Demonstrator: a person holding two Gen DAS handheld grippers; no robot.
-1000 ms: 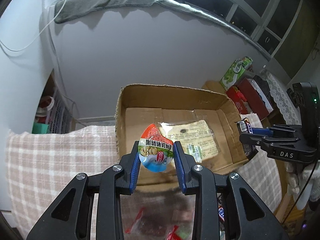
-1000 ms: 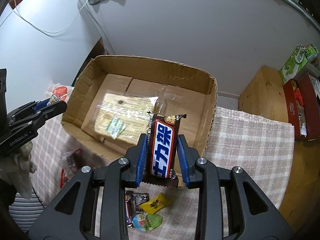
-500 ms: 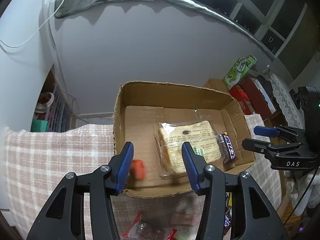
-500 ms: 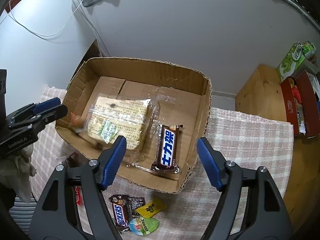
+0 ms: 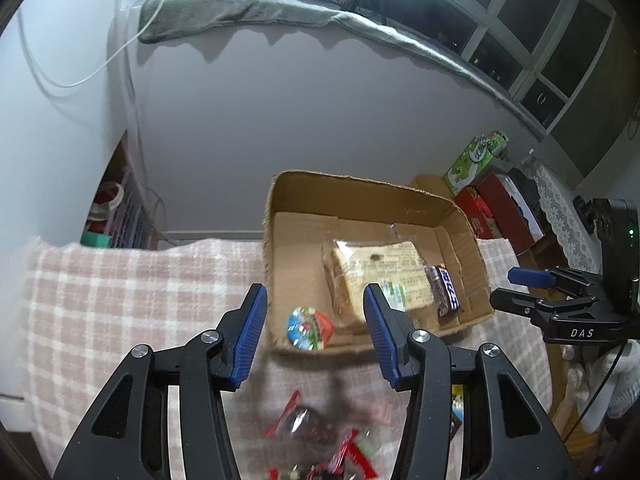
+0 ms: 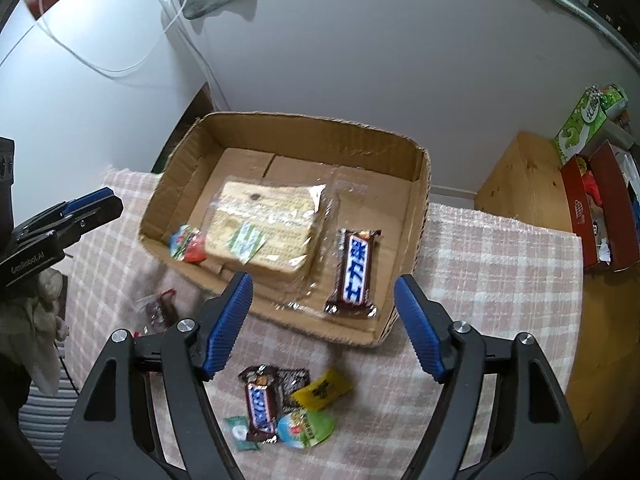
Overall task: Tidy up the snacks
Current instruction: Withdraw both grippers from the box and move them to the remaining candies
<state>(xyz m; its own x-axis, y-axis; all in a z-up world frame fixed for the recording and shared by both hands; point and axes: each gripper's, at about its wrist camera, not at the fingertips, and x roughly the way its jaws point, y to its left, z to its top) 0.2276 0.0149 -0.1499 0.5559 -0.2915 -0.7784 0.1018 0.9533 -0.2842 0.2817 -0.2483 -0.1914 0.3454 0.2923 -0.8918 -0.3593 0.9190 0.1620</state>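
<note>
A shallow cardboard box [image 5: 352,192] [image 6: 304,130] sits on a pink checked cloth [image 5: 120,288] [image 6: 500,264]. Inside lie a large clear-wrapped biscuit pack [image 5: 380,276] [image 6: 264,224], a brown chocolate bar with a blue label [image 5: 446,294] [image 6: 355,272] and a small round red-and-blue snack cup [image 5: 310,327] [image 6: 186,243]. My left gripper [image 5: 314,334] is open and empty just before the box's near wall. My right gripper [image 6: 322,320] is open and empty above the box's near edge. Loose snacks lie on the cloth: a chocolate bar [image 6: 260,406], a yellow packet [image 6: 322,392], a green cup [image 6: 306,428] and red-wrapped sweets [image 5: 320,440].
A wooden side surface [image 6: 524,184] stands to the right with a green box [image 5: 476,156] [image 6: 586,120] and red boxes [image 5: 500,204] [image 6: 600,212]. A white wall [image 5: 280,100] rises behind the box. Shelves with baskets [image 5: 120,216] are at the left.
Both grippers opened and let go: the snack cup dropped into the box's near left corner, the chocolate bar landed at its right side. Both grippers have since drawn back from the box.
</note>
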